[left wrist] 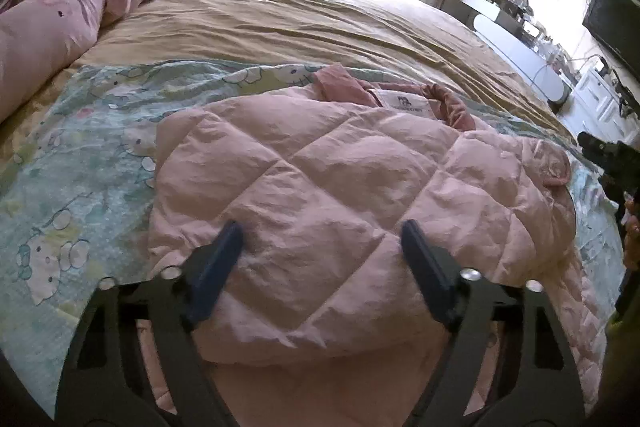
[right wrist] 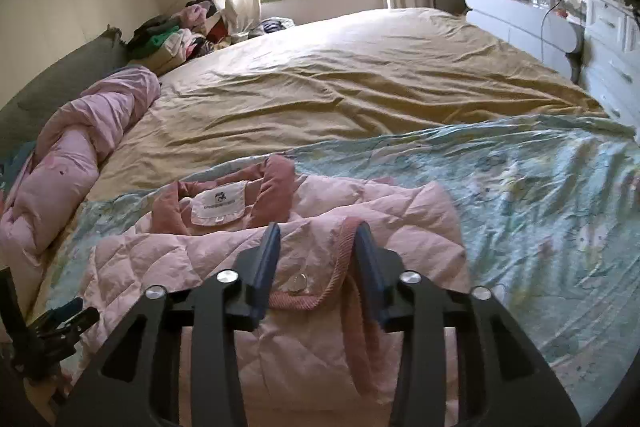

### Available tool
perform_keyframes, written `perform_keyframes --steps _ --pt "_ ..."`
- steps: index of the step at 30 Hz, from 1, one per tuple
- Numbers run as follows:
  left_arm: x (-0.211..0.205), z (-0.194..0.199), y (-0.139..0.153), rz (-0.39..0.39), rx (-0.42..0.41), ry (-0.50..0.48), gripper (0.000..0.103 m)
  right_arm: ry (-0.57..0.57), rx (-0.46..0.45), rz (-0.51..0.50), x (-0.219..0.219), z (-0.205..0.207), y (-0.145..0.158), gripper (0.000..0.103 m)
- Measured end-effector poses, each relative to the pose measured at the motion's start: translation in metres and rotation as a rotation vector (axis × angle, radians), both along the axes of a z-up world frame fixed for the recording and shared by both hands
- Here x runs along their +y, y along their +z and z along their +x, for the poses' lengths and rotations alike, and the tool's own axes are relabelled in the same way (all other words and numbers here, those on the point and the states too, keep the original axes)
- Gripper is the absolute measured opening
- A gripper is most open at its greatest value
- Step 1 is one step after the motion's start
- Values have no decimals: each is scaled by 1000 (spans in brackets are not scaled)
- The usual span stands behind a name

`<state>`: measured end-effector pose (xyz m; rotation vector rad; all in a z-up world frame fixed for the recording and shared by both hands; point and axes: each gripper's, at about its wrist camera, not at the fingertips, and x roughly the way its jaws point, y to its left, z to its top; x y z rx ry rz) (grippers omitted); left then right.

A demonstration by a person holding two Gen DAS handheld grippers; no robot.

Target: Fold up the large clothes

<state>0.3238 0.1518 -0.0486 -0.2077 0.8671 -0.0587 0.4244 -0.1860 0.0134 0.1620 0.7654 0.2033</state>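
The pale pink quilted puffer jacket (left wrist: 320, 195) lies folded on a cartoon-printed light blue sheet (left wrist: 80, 163) spread over the tan bedcover (left wrist: 320, 11). The left gripper (left wrist: 322, 247) hovers over its near part, jaws parted wide with nothing clamped. The right gripper (right wrist: 316, 247) stands with jaws apart astride a rope-trimmed pink pocket flap (right wrist: 344, 247), pads not pressing. Beyond both tongs sits the darker pink collar (right wrist: 276, 187) with a white label (right wrist: 218, 207).

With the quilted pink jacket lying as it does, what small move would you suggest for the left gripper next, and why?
Probably close the left gripper on the quilted pink jacket: its fingers straddle a puffy fold without pinching it, and the jacket on the cartoon-print sheet looks only partly folded.
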Motion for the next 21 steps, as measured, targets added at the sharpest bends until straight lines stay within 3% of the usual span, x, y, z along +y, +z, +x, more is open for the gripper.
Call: perform_keyframes --steps 3,8,12,18,21 --pt "-1 0 -7 -11 28 -14 59 30 -23 -31 8 -9 5 42" --pt "1 2 -27 -16 111 -19 60 130 -36 -50 37 -24 7 49" --pt "6 -1 -35 -48 118 -8 60 224 -29 -60 70 -33 5 52" --pt "5 -1 -37 -43 119 -9 60 344 18 -109 120 -35 -5 55" --pt "5 -1 -36 -44 120 -9 60 361 78 -179 139 -29 -24 59"
